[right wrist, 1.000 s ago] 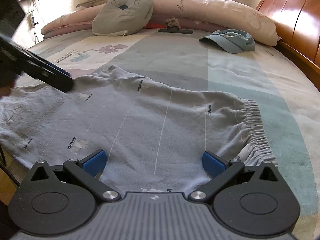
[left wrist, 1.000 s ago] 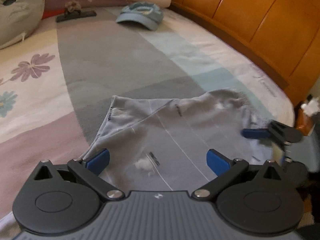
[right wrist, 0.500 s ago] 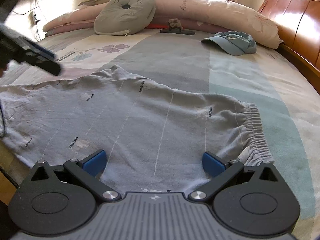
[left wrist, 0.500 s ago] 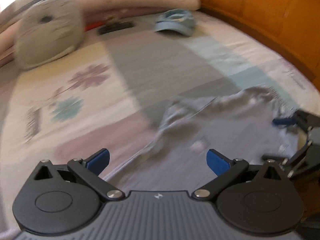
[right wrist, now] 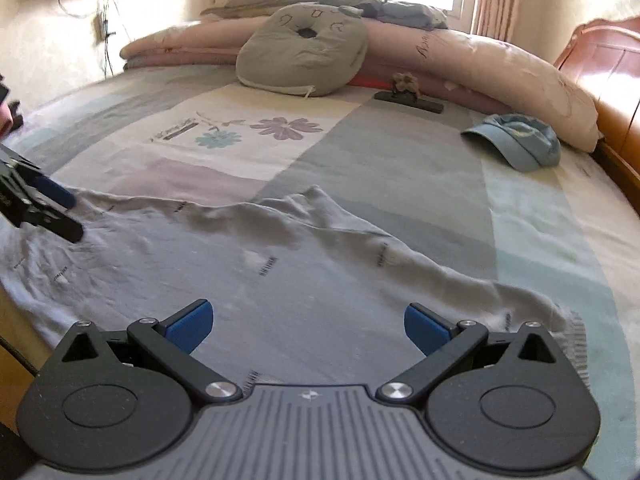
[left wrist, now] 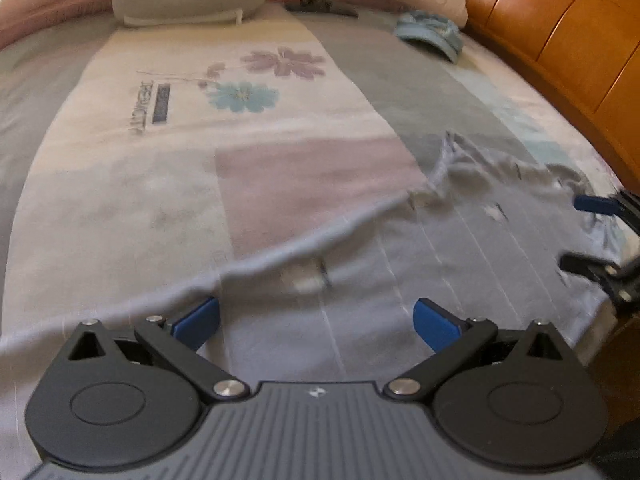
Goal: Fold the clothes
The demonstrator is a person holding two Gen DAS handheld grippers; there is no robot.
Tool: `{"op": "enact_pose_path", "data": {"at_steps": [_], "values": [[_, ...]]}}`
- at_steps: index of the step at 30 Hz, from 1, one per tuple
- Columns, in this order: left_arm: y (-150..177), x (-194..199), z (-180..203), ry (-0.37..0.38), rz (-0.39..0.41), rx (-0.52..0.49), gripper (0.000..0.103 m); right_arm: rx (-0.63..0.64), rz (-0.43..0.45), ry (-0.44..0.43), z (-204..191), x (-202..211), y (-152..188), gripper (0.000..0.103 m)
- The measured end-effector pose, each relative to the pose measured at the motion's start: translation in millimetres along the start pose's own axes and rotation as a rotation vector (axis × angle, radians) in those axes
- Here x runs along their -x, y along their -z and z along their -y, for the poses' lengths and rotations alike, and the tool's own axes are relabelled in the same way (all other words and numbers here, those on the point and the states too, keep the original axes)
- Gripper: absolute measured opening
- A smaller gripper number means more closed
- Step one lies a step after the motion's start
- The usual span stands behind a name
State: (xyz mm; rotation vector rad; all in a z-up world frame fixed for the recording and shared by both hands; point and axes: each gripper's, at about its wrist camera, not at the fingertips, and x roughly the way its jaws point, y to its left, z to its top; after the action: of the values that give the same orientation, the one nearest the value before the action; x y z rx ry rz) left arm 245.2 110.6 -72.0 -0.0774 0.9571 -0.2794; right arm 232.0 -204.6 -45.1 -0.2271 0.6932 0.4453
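A light grey pair of shorts (right wrist: 280, 280) with thin white stripes lies spread along the near edge of the bed, its elastic waistband (right wrist: 576, 344) at the right end. In the left wrist view the same shorts (left wrist: 400, 272) run from the foreground to the right. My left gripper (left wrist: 316, 320) hovers open over the left part of the cloth, holding nothing. My right gripper (right wrist: 308, 326) stands open above the waistband end, also holding nothing. Each gripper shows in the other's view: the left gripper (right wrist: 52, 216) at the far left, the right gripper (left wrist: 596, 232) at the far right.
A patchwork bedsheet (right wrist: 400, 160) with flower prints covers the bed. A blue cap (right wrist: 516, 144), a grey ring cushion (right wrist: 304, 56), a dark clip-like object (right wrist: 408, 98) and rolled pink bedding (right wrist: 500, 64) lie at the back. A wooden headboard (left wrist: 560, 40) runs along the right.
My left gripper has swung left along the shorts, towards their left end. The right gripper has pulled back and tilted up. The cloth is more wrinkled in the middle.
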Motion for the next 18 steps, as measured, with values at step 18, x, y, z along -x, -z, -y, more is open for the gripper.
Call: {"op": "enact_pose_path", "data": {"at_steps": [18], "values": [[77.6, 93.1, -100.3, -0.194, 0.021, -0.024, 0.102, 0.146, -0.154, -0.113, -123.6, -35.6, -13.4, 0.103]]}}
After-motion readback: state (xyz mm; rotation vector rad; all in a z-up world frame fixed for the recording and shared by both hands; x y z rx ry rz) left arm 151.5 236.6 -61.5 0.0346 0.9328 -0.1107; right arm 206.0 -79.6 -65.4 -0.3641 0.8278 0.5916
